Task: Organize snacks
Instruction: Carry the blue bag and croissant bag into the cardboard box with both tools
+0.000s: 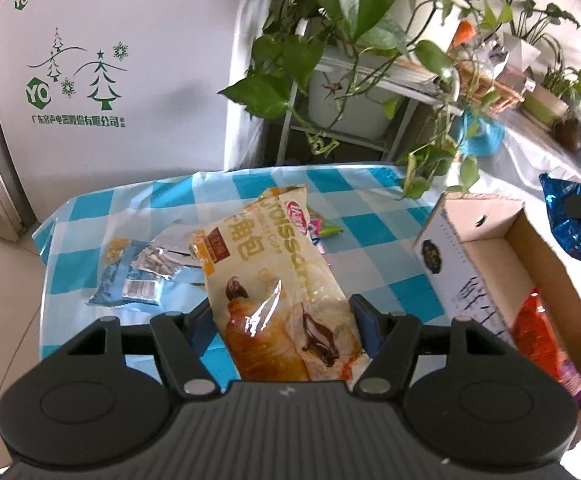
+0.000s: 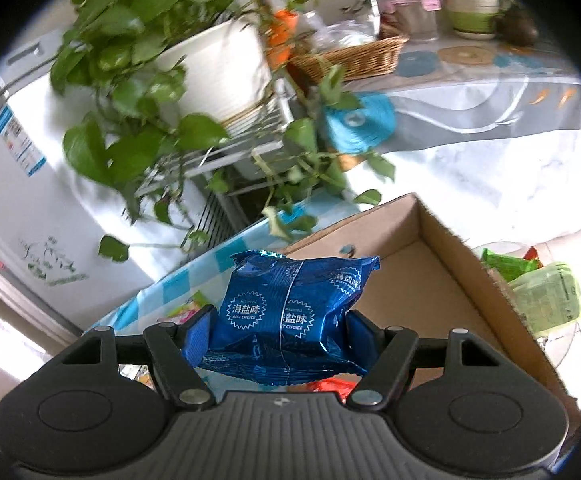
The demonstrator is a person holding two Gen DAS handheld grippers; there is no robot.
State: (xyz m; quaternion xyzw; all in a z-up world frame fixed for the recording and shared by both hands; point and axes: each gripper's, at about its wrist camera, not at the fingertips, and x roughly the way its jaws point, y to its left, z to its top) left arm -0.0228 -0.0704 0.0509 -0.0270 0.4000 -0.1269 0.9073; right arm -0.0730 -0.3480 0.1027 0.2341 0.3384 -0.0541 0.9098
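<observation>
Left gripper (image 1: 280,322): clamped on the croissant packet (image 1: 278,280), its blue pads pressing the packet's two sides near the printed pastry end.
Croissant packet: cream and gold, held lengthwise away from the camera, lifted over the checked tablecloth (image 1: 370,216); its far end points toward the far edge of the table.
Right gripper (image 2: 280,330): clamped on the blue seaweed packet (image 2: 290,312), pads squeezing its lower sides so the foil puckers.
Blue seaweed packet: held at the near left corner of the cardboard box (image 2: 442,280), partly over the box's open inside; in the left wrist view it shows at the far right (image 1: 570,224), beyond the box.
Cardboard box: open-topped, on the right part of the table (image 1: 486,248), brown inside, white printed outer wall facing left.
Orange packet (image 1: 534,328): lying inside the box at its near end.
Light blue packet (image 1: 130,276): flat on the cloth, left of the croissant packet, with a silver wrapper (image 1: 166,256) touching it.
Pink and green wrapper (image 1: 324,228): on the cloth, just behind the croissant packet.
Potted plant (image 1: 354,40): on a metal stand beyond the table's far edge.
White fridge (image 1: 110,64): far left, green tree print.
</observation>
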